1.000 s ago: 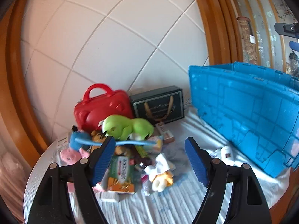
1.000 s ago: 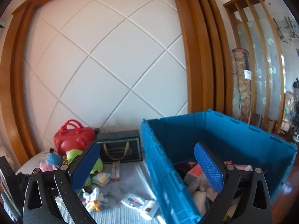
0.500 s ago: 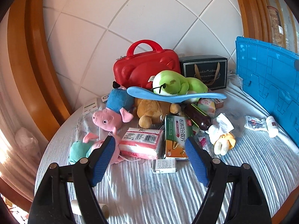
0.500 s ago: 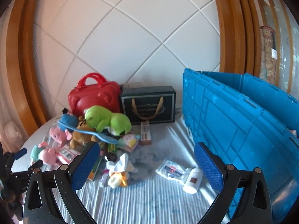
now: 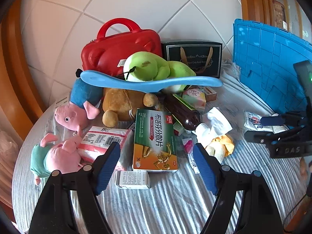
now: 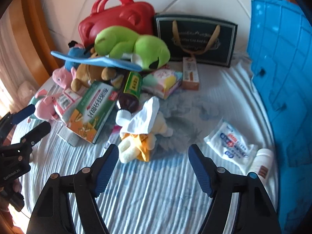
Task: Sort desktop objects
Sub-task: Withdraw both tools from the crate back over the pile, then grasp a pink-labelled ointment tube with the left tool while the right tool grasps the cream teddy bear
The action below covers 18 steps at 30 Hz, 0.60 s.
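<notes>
A pile of objects lies on the striped cloth: a green and orange medicine box [image 5: 155, 142], a green frog plush [image 5: 154, 67], a blue shoehorn [image 5: 150, 81], a brown bear, pink pig plushes [image 5: 76, 115], a dark bottle [image 5: 183, 111] and a yellow plush [image 6: 136, 146] under a white tissue. My left gripper [image 5: 157, 165] is open and empty, just above the medicine box. My right gripper [image 6: 153, 165] is open and empty over bare cloth, right of the yellow plush. It also shows at the right edge of the left wrist view [image 5: 280, 128].
A blue crate [image 6: 282, 68] stands at the right. A red case [image 5: 120, 46] and a dark gift box [image 5: 193, 58] stand against the tiled wall. A white sachet [image 6: 232, 144] and a white bottle [image 6: 261, 163] lie by the crate. A small white box [image 5: 132, 179] lies near the front.
Both grippers have moved down and closer to the pile. The right gripper has swung left, away from the crate, and now shows in the left wrist view. Both stay open.
</notes>
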Available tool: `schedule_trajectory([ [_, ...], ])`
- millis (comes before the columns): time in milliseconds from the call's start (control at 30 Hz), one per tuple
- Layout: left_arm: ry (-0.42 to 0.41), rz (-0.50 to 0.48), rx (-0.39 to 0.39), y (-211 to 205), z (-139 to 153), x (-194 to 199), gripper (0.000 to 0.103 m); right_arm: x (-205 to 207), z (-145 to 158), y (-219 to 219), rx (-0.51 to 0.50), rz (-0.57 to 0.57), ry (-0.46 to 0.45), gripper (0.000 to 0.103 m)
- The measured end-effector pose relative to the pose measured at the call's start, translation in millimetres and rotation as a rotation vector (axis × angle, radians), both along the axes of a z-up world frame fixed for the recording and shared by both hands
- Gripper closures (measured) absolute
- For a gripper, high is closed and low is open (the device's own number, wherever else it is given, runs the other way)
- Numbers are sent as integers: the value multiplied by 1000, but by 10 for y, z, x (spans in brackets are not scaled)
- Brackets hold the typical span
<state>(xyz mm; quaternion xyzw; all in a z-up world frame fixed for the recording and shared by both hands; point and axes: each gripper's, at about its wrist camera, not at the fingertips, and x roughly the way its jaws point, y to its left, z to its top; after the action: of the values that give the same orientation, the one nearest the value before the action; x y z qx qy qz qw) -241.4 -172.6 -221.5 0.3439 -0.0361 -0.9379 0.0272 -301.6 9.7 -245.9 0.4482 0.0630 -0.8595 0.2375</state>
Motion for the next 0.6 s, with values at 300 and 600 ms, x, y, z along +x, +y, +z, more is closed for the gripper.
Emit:
schedule_trajectory([
  [300,-82,-43,48,-38,-285,-323,27,-442,-614,-371,30,37,-123,40],
  [600,-137,-201,105,403,-597,-565,27,-416,-529,-337,112,105,-76,76],
])
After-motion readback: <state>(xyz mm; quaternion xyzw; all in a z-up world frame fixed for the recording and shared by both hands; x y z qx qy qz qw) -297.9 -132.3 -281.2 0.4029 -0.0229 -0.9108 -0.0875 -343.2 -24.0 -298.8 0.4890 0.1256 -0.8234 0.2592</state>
